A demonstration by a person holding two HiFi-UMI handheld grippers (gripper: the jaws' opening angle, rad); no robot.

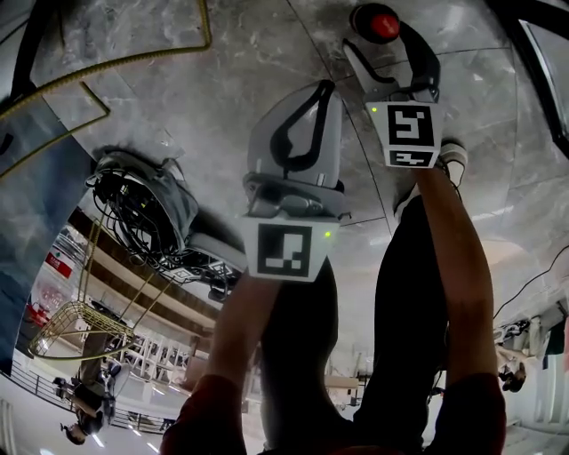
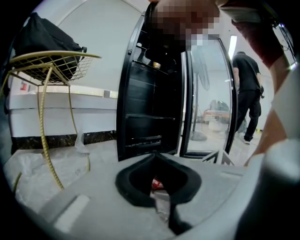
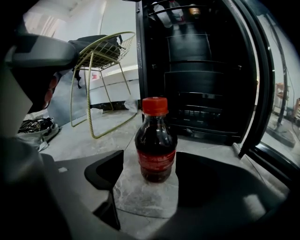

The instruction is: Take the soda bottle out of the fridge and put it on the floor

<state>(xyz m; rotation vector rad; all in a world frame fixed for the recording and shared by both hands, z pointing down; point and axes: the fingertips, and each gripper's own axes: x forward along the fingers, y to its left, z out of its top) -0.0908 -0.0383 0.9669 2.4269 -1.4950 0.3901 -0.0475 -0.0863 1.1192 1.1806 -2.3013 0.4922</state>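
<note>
The soda bottle [image 3: 155, 145], dark cola with a red cap and red label, stands upright on the grey marble floor in front of the fridge [image 3: 197, 84]. My right gripper [image 3: 152, 164] is open, one jaw on each side of the bottle, and neither pad touches it. In the head view the bottle's red cap [image 1: 384, 25] shows at the top, between the jaws of the right gripper [image 1: 388, 49]. My left gripper [image 1: 320, 93] hangs beside it. In its own view the left gripper [image 2: 157, 155] is shut, tips together, holding nothing.
The black fridge [image 2: 150, 108] stands with its glass door [image 2: 206, 93] swung open to the right. A gold wire chair [image 3: 101, 65] with a dark bag stands to the left. A bundle of cables [image 1: 142, 209] lies on the floor. A person in black [image 2: 246, 89] stands behind the door.
</note>
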